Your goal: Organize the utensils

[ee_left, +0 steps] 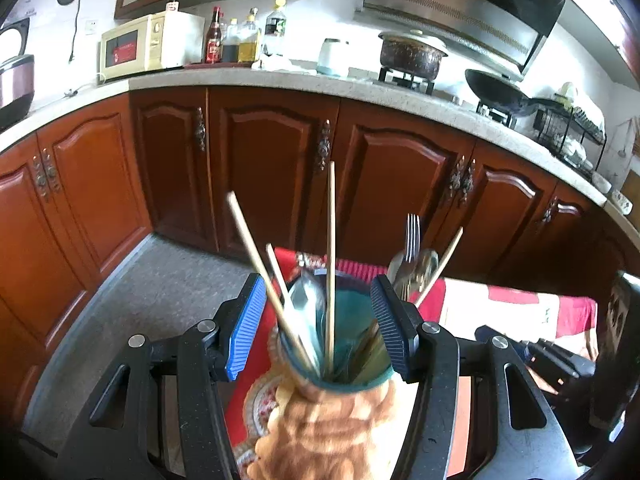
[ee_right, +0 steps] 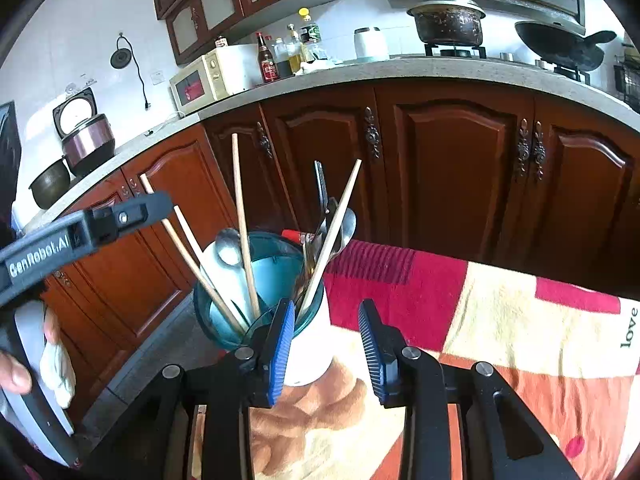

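Two claws sit parted around a teal utensil cup (ee_left: 352,364) on the patterned desk cloth (ee_right: 500,320). The left claw (ee_left: 320,320) straddles the cup, pads off its rim; the right claw (ee_right: 326,346) gapes empty, lower centre. Chopsticks (ee_left: 330,264), spoons (ee_right: 228,248) and a fork (ee_left: 413,236) stand inside. "GenRobot.AI" (ee_right: 40,254) shows at left; "love" (ee_right: 631,328) at the right edge.

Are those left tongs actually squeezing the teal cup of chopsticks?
Apart. The left wrist view shows the left tongs straddling the teal cup, with a plain gap between the blue pad and the rim.
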Available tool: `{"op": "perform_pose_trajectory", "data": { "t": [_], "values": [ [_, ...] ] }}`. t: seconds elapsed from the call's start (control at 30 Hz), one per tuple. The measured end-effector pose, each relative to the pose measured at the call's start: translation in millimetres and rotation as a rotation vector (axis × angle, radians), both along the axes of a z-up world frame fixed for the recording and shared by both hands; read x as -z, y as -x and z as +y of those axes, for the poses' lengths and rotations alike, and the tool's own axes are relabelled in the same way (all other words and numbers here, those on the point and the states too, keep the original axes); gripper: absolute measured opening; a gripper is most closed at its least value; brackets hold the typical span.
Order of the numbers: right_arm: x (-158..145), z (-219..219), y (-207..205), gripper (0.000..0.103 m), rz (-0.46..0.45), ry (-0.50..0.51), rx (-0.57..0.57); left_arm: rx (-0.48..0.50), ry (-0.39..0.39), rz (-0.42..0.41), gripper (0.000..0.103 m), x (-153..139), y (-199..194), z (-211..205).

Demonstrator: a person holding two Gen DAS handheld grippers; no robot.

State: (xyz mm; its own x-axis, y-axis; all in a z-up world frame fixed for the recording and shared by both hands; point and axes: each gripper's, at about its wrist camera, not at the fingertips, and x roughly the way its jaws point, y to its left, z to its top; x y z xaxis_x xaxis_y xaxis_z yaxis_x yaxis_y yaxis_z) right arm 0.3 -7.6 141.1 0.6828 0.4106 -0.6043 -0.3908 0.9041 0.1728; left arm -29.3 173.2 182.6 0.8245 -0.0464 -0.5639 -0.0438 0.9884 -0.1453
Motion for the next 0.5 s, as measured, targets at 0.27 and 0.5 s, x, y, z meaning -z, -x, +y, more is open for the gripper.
{"op": "perform_pose_trajectory", "data": {
  "t": [0.27,0.5],
  "values": [
    [-3,6,20,0.040,0.005,0.034,0.029,-0.041,-0.015,0.058,0.055,21,26,-7],
    [-8,6,36,0.042,0.013,0.044,0.066,-0.077,-0.029,0.088,0.055,26,46,-12]
  ]
}}
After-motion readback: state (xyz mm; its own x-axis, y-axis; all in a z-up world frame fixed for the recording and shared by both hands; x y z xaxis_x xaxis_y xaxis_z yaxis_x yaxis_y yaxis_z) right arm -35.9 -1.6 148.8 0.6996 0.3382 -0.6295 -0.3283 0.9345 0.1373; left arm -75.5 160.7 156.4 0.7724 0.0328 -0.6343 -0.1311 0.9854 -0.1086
